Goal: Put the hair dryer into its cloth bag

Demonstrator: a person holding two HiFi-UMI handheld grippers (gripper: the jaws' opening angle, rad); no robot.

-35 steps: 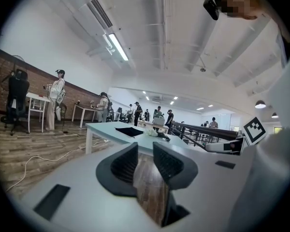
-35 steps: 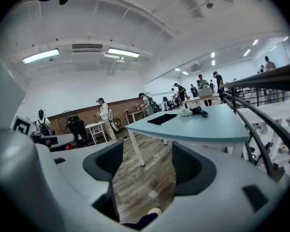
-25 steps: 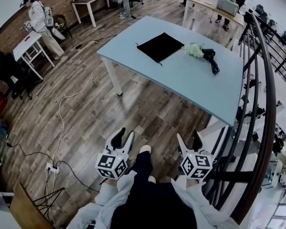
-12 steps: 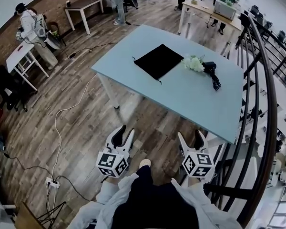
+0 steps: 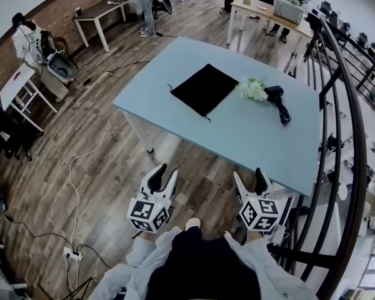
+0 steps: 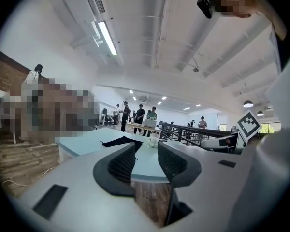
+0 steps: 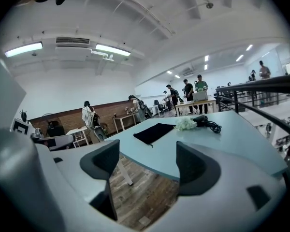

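A black hair dryer [image 5: 275, 94] with its coiled cord [image 5: 282, 112] lies at the far right of the pale blue table [image 5: 250, 142]; it also shows in the right gripper view as the hair dryer [image 7: 203, 121]. The flat black cloth bag [image 5: 204, 89] lies left of it, the same bag [image 7: 153, 132] in the right gripper view. My left gripper [image 5: 164, 175] and right gripper [image 5: 249, 179] hang over the floor, short of the table's near edge. Both stand open and hold nothing.
A white flower bunch [image 5: 253, 90] lies between bag and dryer. A curved black railing [image 5: 345, 124] runs along the right. Cables [image 5: 75, 186] trail over the wooden floor at left. Other tables and people stand at the back of the room.
The table has drawn nearer and lower in the head view as I step forward. Both grippers keep the same open pose.
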